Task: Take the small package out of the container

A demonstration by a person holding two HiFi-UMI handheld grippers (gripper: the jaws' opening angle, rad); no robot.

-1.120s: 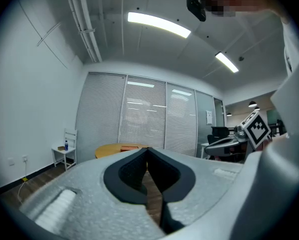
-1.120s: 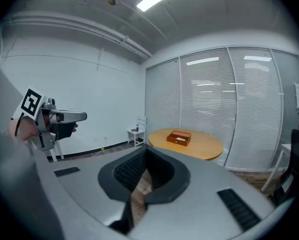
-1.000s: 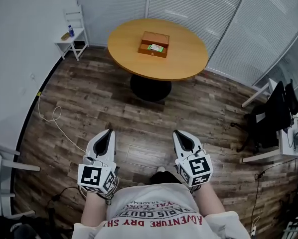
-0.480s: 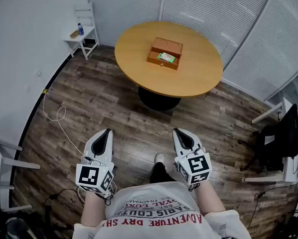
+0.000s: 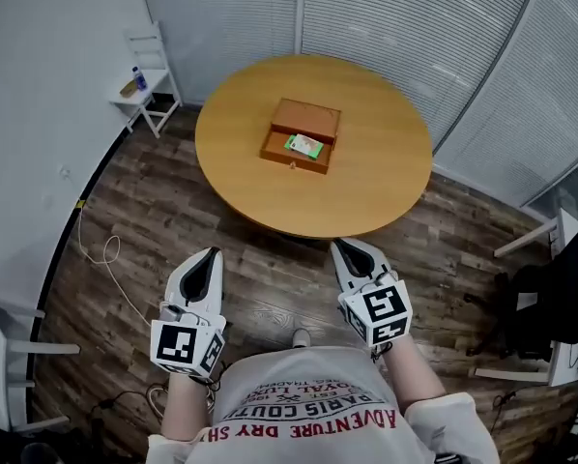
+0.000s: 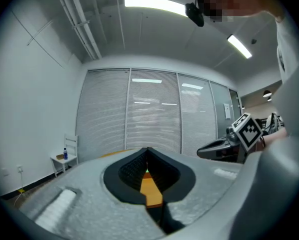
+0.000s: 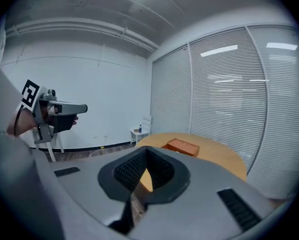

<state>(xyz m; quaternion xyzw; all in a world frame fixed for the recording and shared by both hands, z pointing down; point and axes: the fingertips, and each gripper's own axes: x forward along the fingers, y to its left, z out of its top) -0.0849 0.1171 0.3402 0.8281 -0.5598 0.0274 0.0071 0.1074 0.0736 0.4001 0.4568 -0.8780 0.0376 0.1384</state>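
An open wooden box (image 5: 302, 136) sits near the middle of a round wooden table (image 5: 366, 187); a small green-and-white package (image 5: 303, 145) lies inside it. The box (image 7: 182, 146) also shows on the table in the right gripper view. Both grippers are held low over the floor, short of the table. My left gripper (image 5: 210, 255) is shut and empty, its tips meeting (image 6: 147, 149). My right gripper (image 5: 347, 246) is shut and empty too (image 7: 146, 149), close to the table's near edge. Each gripper shows in the other's view: right gripper (image 6: 224, 145), left gripper (image 7: 59, 109).
A small white side table (image 5: 146, 85) with a bottle stands at the back left by the wall. A white cable (image 5: 101, 249) trails over the wood floor at left. Black chairs and a desk (image 5: 550, 307) stand at right. Blinds line the far walls.
The table has come nearer in the head view; its near edge now lies just ahead of the right gripper. Both grippers stay shut in the same pose.
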